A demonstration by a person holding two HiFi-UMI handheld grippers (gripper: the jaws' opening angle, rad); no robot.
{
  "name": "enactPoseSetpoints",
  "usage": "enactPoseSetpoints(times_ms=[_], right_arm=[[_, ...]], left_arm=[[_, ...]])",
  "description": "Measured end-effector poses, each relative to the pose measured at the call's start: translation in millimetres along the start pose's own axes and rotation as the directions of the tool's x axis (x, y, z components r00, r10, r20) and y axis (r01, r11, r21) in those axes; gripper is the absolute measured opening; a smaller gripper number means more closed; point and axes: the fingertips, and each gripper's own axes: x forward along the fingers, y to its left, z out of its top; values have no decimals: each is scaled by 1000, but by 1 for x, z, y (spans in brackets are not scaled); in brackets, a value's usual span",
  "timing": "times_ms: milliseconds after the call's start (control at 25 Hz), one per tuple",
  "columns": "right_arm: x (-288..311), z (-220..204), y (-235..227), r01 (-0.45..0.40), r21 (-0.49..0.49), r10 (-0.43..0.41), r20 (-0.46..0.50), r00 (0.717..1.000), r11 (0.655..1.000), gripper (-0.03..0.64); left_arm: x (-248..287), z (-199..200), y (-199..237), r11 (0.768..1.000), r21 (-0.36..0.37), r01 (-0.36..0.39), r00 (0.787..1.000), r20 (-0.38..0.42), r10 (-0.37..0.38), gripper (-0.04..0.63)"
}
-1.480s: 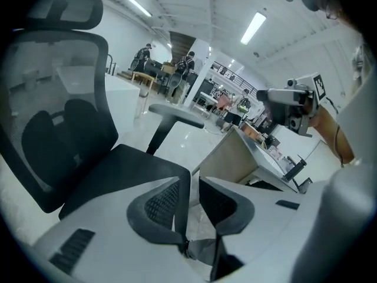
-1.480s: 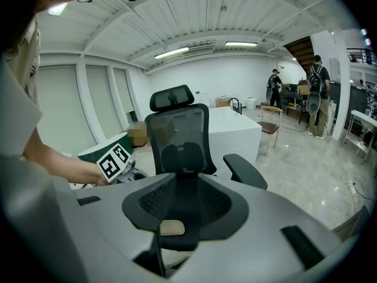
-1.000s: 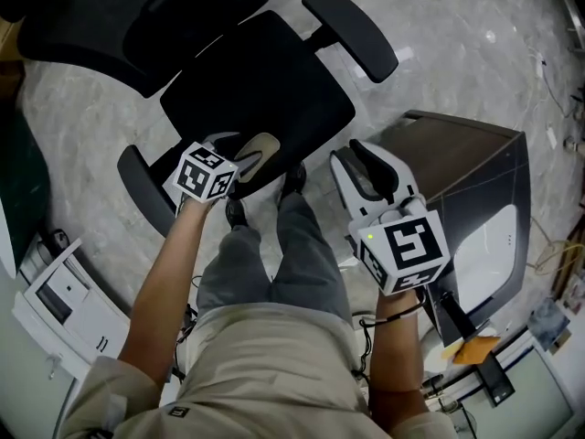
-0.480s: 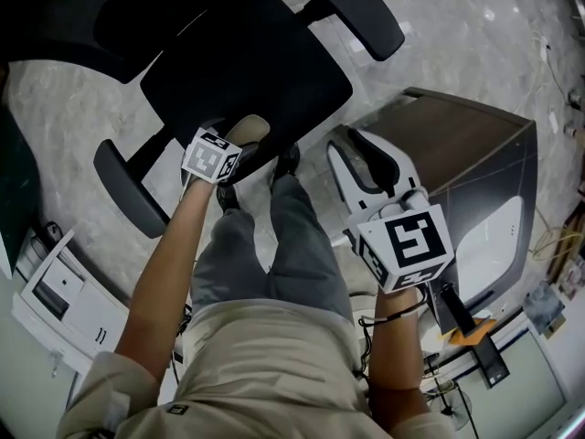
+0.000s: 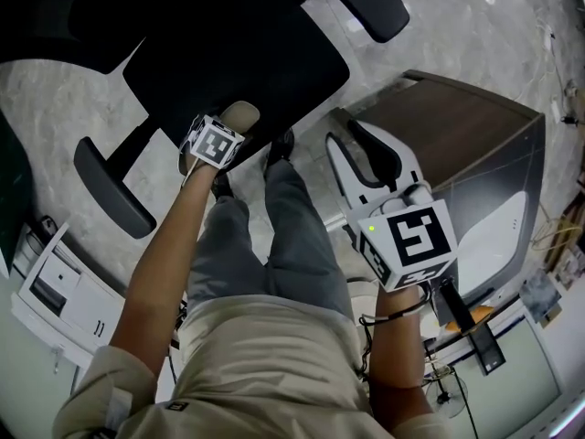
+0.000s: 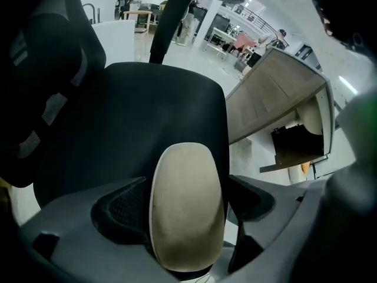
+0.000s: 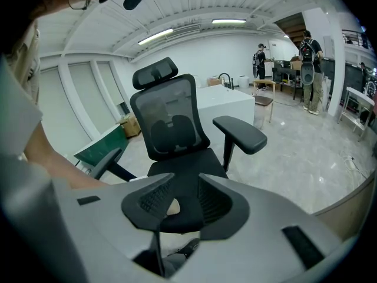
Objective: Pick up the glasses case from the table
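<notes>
Both jaws of the left gripper (image 6: 187,187), just opened wide, flank the glasses case (image 6: 187,214) on the chair (image 6: 147,99).

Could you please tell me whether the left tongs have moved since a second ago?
Yes: the left tongs have sunk toward the black office chair seat, and their jaws have just been opening, with the beige oval glasses case between them.

A black office chair (image 5: 247,53) with two armrests stands on the pale marbled floor (image 5: 475,44).
</notes>
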Motion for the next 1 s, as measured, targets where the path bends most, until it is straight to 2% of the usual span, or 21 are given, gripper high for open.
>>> enactPoseSetpoints(times_ms=[160,280,440,520,640,720,880,1000], right_arm=[[2,-5,-2,0,5,0,-10,1000,1000,127],[1,-7,-3,1,4,-1,-13,1000,1000,126],[0,-7,-2,3,6,-3,-11,1000,1000,126],[0,-5,0,1,8,-1,-6,1000,1000,126],[-2,-1,5,2,6,-2,1,1000,1000,126],[-5,3,8,3,6,-3,8,1000,1000,126],[-14,15,14,6,-2,-6,28,1000,1000,126],[-25,27,22,15,-8,-15,45,999,1000,127]], left_arm=[[14,-10,8,1000,18,-20,999,-24,21,420],[25,-22,-1,998,-44,46,998,-46,-48,420],[23,-20,0,997,-60,39,998,-45,-42,419],[20,-19,2,995,-90,51,998,-32,-54,417],[8,-12,1,984,-156,87,996,13,-86,416],[-5,-4,-1,979,-176,101,994,58,-92,416],[-52,27,0,978,-186,91,985,160,-62,416],[-91,48,2,981,-172,88,970,239,-45,416]])
